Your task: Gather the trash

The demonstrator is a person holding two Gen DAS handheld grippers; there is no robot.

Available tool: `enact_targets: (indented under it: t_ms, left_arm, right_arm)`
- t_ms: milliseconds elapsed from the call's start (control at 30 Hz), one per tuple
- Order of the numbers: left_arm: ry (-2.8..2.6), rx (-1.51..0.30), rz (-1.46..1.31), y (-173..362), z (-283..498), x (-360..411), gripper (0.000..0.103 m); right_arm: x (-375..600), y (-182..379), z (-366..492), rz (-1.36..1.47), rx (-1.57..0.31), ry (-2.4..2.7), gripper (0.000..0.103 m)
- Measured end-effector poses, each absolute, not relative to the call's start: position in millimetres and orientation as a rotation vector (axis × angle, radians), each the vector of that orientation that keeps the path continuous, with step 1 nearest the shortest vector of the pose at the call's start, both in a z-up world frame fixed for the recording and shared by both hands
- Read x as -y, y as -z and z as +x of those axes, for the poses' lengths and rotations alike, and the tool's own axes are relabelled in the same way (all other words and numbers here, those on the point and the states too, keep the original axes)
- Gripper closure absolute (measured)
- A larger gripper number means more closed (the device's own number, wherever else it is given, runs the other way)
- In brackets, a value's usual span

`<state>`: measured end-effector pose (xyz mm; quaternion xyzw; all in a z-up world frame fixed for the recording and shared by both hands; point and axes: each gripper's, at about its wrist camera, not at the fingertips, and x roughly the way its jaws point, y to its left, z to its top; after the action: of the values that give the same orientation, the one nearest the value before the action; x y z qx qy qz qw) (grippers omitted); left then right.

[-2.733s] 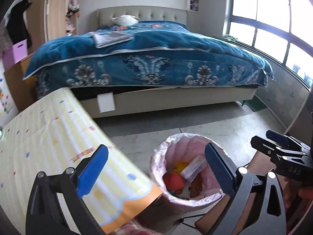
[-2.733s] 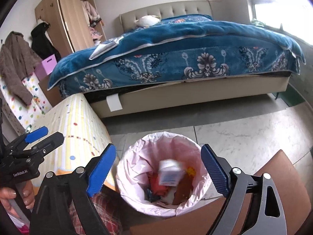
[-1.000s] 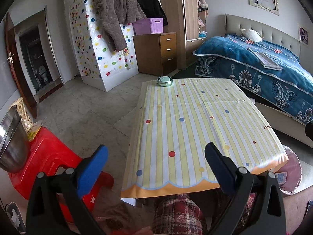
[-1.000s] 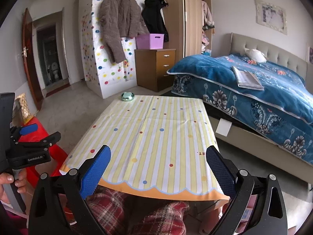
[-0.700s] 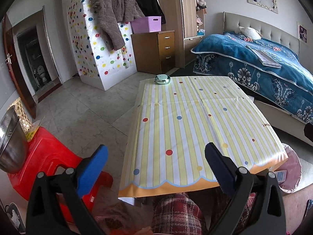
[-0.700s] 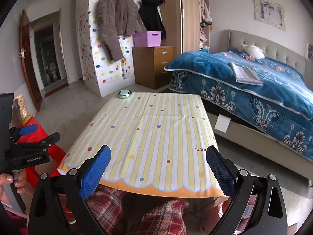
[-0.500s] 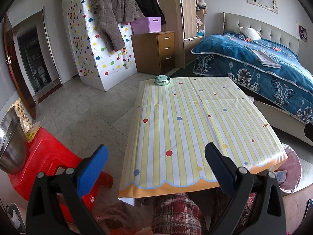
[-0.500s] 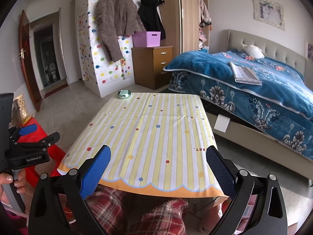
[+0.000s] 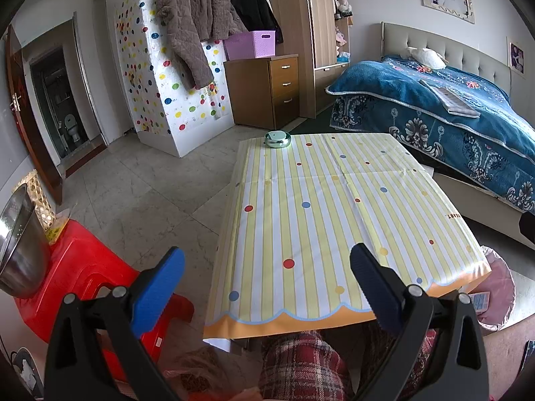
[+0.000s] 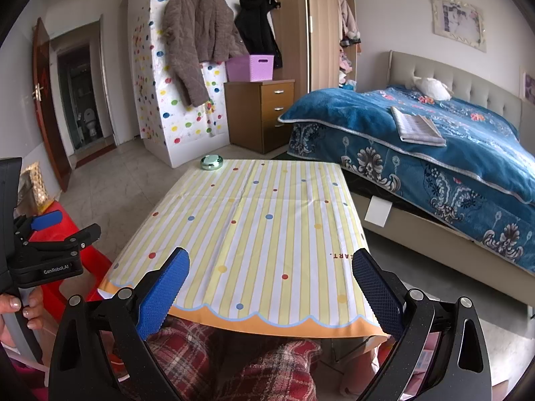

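Both the left gripper (image 9: pixel 267 279) and right gripper (image 10: pixel 271 282) hang spread wide and empty before the yellow striped, dotted tablecloth (image 9: pixel 334 214). At its right corner sits the pink-lined trash bin (image 9: pixel 500 287). The round green tin (image 9: pixel 277 139) at the cloth's far edge risks being mistaken for trash.

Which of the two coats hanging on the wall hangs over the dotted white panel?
The brown quilted coat hangs over the dotted white panel. The black coat hangs further right, against the wooden wardrobe, above the purple basket.
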<state>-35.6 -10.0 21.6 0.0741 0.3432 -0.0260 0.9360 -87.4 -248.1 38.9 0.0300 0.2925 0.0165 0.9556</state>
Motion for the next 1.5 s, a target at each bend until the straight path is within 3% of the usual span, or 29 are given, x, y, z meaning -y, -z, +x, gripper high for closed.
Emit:
enact_targets:
  t_ms: [1233,1500]
  left_arm:
    - [0.070,-0.686,0.154,-23.5,-38.0,13.1,0.007]
    - [0.090,-0.756,0.165,6.4,-8.0,17.4,0.007]
  right_arm:
    - [251.7,-37.6,-88.7,0.067,-0.597,-0.036,0.007]
    - [271.7,-15.5,-87.7,0.102,-0.612,-0.010,0.007]
